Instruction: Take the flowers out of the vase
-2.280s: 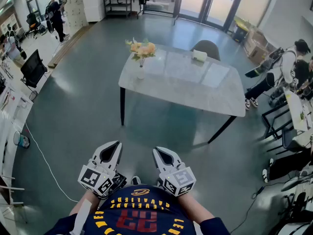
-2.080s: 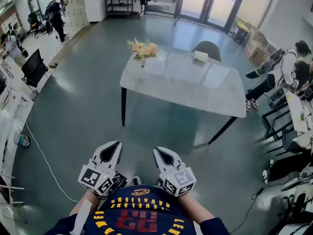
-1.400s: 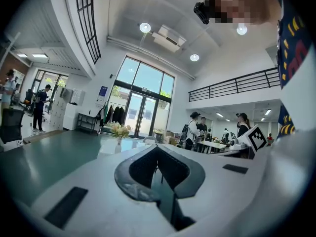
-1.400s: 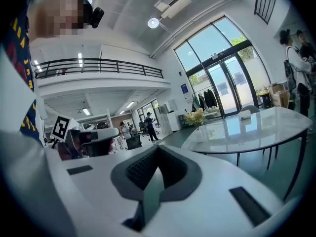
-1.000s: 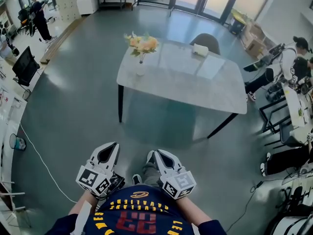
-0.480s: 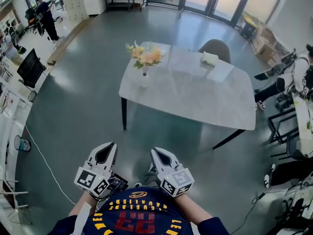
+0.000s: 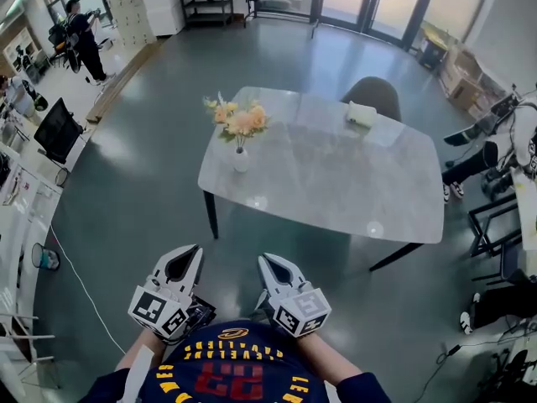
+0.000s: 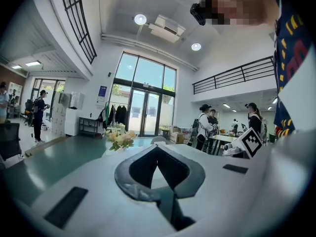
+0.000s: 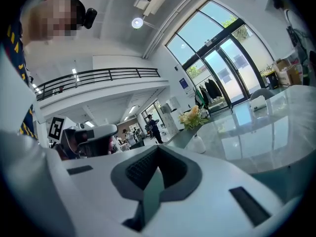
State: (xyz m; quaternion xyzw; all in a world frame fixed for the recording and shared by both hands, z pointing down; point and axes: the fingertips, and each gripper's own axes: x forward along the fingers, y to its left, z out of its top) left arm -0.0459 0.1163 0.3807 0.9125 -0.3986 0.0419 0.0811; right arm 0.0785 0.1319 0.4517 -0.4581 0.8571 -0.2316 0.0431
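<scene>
Head view: high, steeply down, table (image 7: 336, 183) well ahead. Both gripper views: low, near level, sharing table, flowers (image 7: 239, 120).

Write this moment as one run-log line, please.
left gripper: shut, empty | right gripper: shut, empty | flowers: in vase near table edge | both grippers short of table, flowers not yet taken

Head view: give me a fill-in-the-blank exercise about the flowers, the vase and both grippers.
1. The flowers stand in the white vase on the ____.
2. In the head view, the vase is to the ____ of the chair.
3. The left gripper and the right gripper both have their jaws ____, with nothing between them.
Missing words: table; left; shut.
</scene>
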